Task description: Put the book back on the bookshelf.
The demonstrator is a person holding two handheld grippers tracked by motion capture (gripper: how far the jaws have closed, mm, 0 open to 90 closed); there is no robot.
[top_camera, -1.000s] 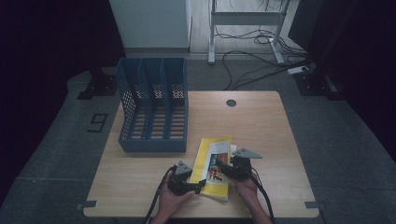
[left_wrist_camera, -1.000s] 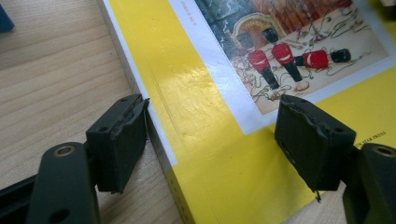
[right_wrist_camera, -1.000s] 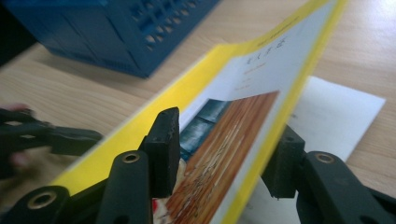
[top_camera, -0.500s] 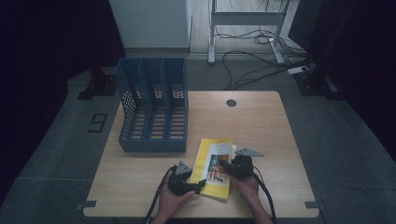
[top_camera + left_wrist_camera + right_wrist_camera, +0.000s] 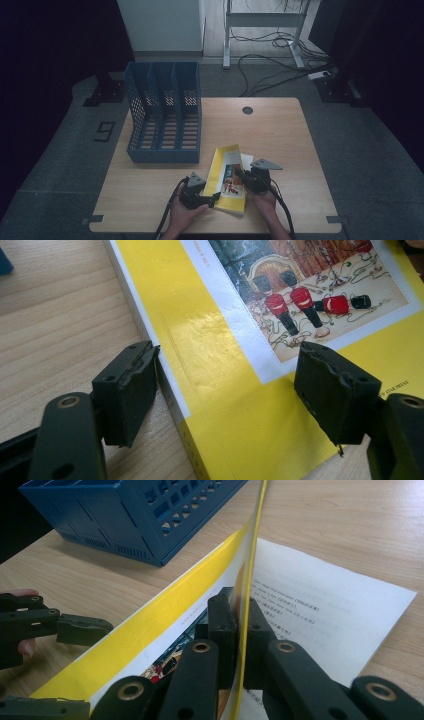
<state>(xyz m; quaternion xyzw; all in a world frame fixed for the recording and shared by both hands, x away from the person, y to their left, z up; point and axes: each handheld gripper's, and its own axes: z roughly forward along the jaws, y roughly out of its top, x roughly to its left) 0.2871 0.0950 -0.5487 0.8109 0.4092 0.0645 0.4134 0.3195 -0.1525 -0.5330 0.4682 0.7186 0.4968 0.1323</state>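
Fingers of the right gripper pinch the yellow cover of the book, lifting it off the white page. Left gripper fingers wide apart, straddling the book's spine corner on the tabletop; blue file rack nearby.

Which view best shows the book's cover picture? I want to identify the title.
The left gripper view: the yellow book sits close, its red-coated soldiers sharp. The high view shows the book small; the right gripper view catches the lifted cover edge-on.
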